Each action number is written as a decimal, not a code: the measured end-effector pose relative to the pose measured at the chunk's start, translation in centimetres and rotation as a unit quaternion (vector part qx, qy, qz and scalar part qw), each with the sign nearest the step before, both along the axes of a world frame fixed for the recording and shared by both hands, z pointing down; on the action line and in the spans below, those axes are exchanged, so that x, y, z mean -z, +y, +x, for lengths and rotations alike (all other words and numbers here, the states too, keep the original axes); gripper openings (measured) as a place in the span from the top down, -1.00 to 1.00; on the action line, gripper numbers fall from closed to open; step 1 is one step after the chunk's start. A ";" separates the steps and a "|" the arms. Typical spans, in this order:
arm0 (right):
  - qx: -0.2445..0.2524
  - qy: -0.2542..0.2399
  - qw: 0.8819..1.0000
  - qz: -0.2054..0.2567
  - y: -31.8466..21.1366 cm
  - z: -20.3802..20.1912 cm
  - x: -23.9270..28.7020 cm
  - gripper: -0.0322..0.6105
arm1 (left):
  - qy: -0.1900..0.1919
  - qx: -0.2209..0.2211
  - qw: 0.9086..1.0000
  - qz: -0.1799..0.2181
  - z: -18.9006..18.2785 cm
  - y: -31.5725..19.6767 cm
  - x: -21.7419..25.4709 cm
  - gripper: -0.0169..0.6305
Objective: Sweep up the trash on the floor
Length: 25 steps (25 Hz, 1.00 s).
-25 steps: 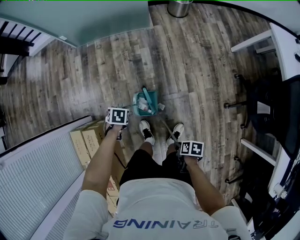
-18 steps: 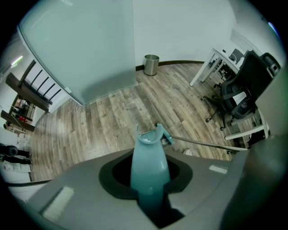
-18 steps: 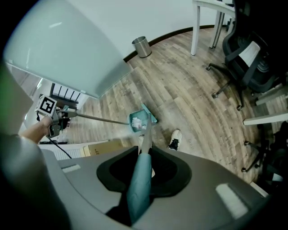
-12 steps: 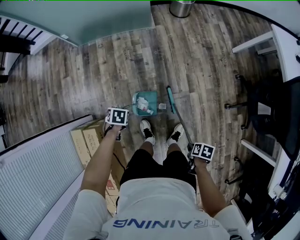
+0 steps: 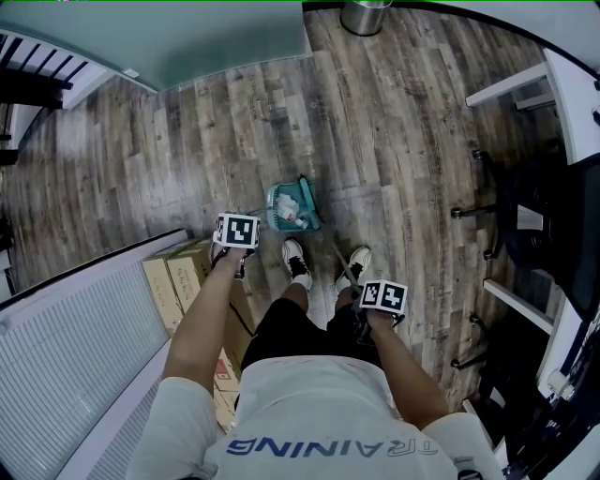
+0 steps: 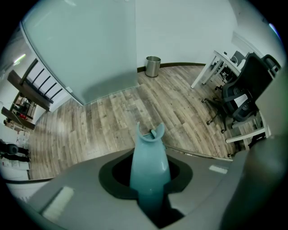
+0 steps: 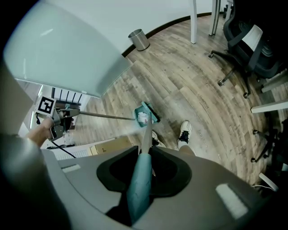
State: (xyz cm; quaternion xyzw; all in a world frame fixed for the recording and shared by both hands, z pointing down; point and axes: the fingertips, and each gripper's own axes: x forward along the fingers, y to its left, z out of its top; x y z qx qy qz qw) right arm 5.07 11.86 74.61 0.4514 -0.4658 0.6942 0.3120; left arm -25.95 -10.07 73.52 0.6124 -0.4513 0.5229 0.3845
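I've swung the broom (image 5: 310,208) back against the dustpan (image 5: 284,208) ahead of my left claw (image 6: 150,188). That claw clamps the dustpan and my right claw (image 7: 140,179) clamps the broom.

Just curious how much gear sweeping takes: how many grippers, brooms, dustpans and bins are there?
Grippers: 2, the left gripper and the right gripper
Broom: 1
Dustpan: 1
Metal bin: 1
Total: 5
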 end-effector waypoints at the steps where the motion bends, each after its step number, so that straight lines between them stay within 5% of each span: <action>1: 0.001 0.000 1.000 0.001 -0.1 -0.2 0.0 0.56 | 0.000 0.003 1.000 -0.004 -0.1 0.2 0.0 0.68; 12: 0.007 0.005 1.000 0.017 -0.4 2.6 1.1 0.56 | 0.019 0.021 1.000 0.009 -0.9 0.2 -0.6 0.65; 18: 0.005 0.022 0.999 0.037 -0.8 5.5 2.6 0.56 | 0.075 0.035 0.996 0.045 -0.2 0.3 1.5 0.11; 25: 0.015 0.060 0.996 0.060 -2.5 8.2 4.1 0.56 | 0.091 0.075 0.986 0.116 -1.6 -0.2 7.7 0.01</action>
